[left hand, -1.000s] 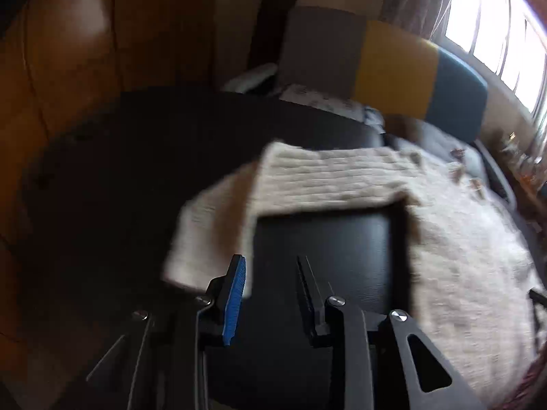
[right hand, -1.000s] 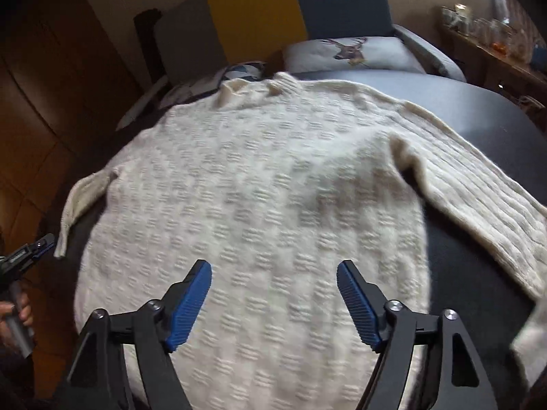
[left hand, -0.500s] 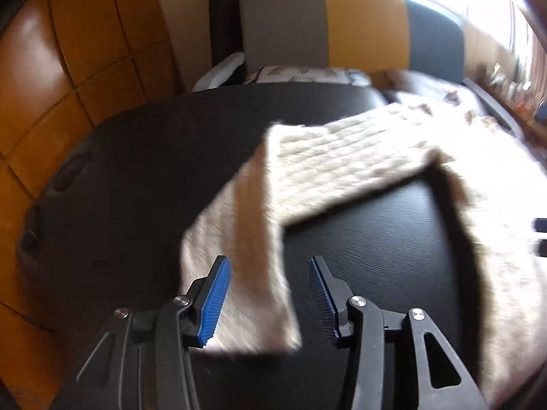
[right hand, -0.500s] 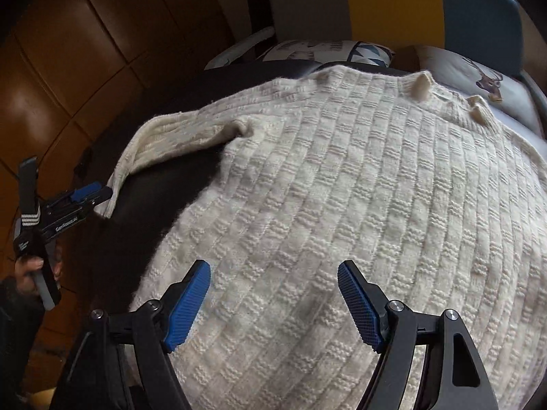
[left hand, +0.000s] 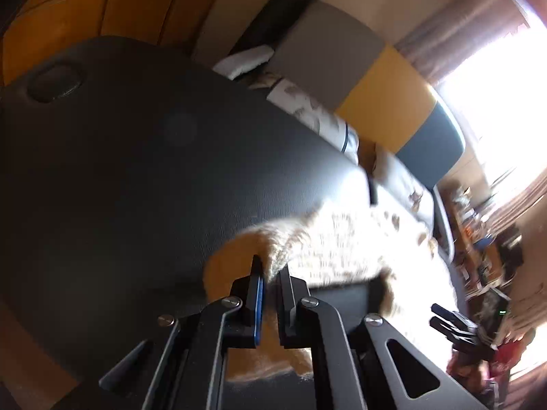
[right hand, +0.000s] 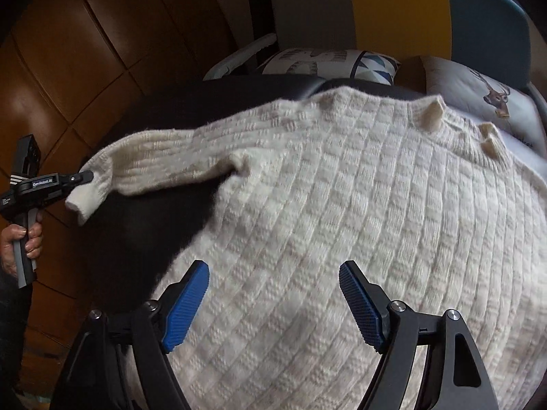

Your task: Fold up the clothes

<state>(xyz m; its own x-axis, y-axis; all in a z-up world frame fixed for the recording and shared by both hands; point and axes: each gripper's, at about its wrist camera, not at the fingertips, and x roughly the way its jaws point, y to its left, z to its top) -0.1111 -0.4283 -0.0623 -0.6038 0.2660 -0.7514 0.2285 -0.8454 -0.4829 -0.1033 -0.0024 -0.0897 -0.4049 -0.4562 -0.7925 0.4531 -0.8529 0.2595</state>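
A cream knitted sweater (right hand: 342, 205) lies spread on a black table (right hand: 143, 239). Its left sleeve (right hand: 154, 167) stretches out to the left. My left gripper (left hand: 270, 273) is shut on the sleeve cuff (left hand: 280, 249) and holds it a little above the table; it also shows in the right wrist view (right hand: 85, 176) at the cuff (right hand: 89, 198). My right gripper (right hand: 273, 294) is open and empty, above the sweater's body near its lower left part.
A sofa with a grey, yellow and blue back (right hand: 393, 10) stands behind the table, with patterned cushions (right hand: 328, 63) on it. Wooden wall panels (right hand: 68, 51) are at the left. A bright window (left hand: 495, 68) and a cluttered shelf (left hand: 485, 239) are at the right.
My left gripper closed on the sleeve cuff and lifted it off the table, tilting as it rose. My right gripper stayed open over the sweater's body.
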